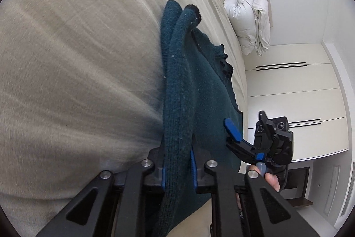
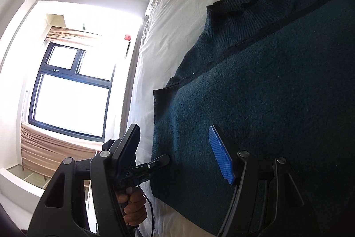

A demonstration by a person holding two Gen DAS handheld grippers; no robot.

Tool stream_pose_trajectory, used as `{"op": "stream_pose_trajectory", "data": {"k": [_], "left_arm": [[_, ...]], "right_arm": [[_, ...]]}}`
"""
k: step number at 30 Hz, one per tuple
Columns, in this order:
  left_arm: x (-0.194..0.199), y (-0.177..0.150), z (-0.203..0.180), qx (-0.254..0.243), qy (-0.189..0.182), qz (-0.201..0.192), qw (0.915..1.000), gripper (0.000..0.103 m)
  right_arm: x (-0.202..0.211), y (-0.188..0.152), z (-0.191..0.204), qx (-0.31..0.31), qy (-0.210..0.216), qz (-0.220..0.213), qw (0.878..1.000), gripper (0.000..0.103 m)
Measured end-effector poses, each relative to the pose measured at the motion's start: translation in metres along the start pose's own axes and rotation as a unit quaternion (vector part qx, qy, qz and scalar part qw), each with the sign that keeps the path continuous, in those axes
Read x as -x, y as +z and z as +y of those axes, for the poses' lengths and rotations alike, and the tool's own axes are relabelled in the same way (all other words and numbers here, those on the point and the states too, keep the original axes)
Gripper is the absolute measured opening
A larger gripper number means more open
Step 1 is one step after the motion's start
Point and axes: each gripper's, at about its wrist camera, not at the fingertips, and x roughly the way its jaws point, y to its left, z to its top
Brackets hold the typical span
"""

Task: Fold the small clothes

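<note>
One dark teal knit sweater (image 1: 199,90) lies on a beige bedspread (image 1: 73,63), its collar toward the headboard. Left gripper (image 1: 178,172): fingers clamped on a bunched fold of the sweater's edge, which is raised off the bed. Right gripper (image 2: 175,154): jaws spread apart, blue pad (image 2: 221,156) over the sweater's lower part, holding nothing. Rolled white duvet (image 1: 246,19) beyond, beside pale wardrobe doors (image 1: 295,90).
</note>
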Motion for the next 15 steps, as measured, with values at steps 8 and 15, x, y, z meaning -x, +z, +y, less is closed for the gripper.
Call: {"op": "stream_pose_trajectory", "data": {"k": [8,15], "left_arm": [[0.01,-0.003,-0.008,0.002,-0.011,-0.015,0.9998,0.014],[0.012,-0.003,-0.071,-0.05,-0.003,-0.023,0.9985,0.014]], "right_arm": [[-0.022,0.006,-0.024,-0.01,-0.007,0.014,1.0,0.047],[0.0,0.014,-0.032,-0.04,0.034,0.0,0.999,0.052]]}}
